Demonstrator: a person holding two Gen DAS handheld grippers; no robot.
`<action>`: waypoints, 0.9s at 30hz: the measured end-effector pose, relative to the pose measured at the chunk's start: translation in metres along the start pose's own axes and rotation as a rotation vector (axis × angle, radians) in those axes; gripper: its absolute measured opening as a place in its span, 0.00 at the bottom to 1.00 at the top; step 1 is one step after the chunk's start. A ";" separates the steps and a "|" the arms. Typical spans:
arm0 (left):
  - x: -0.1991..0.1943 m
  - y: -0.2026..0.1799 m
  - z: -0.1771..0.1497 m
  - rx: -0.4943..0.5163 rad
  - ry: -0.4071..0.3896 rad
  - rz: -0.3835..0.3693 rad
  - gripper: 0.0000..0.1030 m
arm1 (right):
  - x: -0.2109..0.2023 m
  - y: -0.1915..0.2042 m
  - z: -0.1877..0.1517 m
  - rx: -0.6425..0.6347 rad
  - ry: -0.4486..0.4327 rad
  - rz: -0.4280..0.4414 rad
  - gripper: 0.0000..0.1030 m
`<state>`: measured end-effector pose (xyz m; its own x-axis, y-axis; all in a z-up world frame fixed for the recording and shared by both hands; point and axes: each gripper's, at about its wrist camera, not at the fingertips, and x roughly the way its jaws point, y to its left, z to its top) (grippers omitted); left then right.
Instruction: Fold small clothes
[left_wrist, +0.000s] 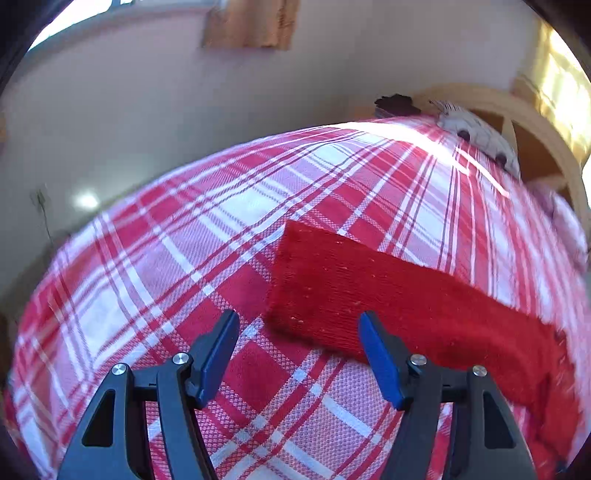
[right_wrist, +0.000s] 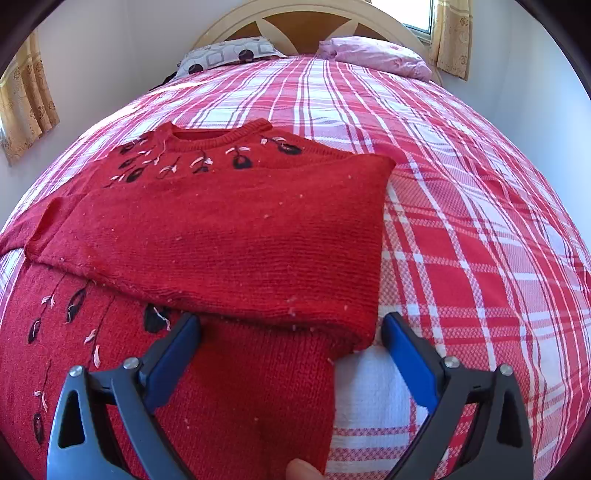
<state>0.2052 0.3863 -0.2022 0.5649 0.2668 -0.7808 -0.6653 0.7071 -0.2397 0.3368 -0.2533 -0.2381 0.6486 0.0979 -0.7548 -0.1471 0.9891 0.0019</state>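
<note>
A red knit sweater (right_wrist: 229, 236) with black and white embroidery lies on the bed, one sleeve folded across its body. My right gripper (right_wrist: 291, 328) is open, its jaws straddling the sweater's right edge below the folded sleeve, holding nothing. In the left wrist view a red sleeve (left_wrist: 388, 295) stretches across the plaid cover from centre to the right. My left gripper (left_wrist: 299, 325) is open and empty, just above the cover, with its right finger (left_wrist: 376, 358) over the sleeve's near edge and its end between the jaws.
The bed has a red and white plaid cover (right_wrist: 461, 206). A patterned pillow (right_wrist: 229, 55) and a pink pillow (right_wrist: 373, 55) lie at the wooden headboard (right_wrist: 306, 14). Walls and curtains (right_wrist: 26, 99) flank the bed. A fingertip (right_wrist: 303, 470) shows at the bottom edge.
</note>
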 end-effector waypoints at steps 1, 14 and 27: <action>0.002 0.004 0.000 -0.033 0.012 -0.027 0.66 | 0.000 0.000 0.000 0.000 -0.001 -0.001 0.98; 0.024 -0.007 0.004 -0.117 0.042 -0.077 0.49 | -0.002 0.002 -0.001 -0.002 -0.004 -0.012 0.97; 0.004 -0.014 0.009 -0.116 -0.041 -0.144 0.05 | -0.015 -0.004 0.001 0.031 -0.039 0.007 0.96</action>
<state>0.2212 0.3831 -0.1962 0.6763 0.1969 -0.7098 -0.6266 0.6603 -0.4140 0.3284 -0.2585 -0.2263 0.6766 0.1086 -0.7283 -0.1290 0.9912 0.0280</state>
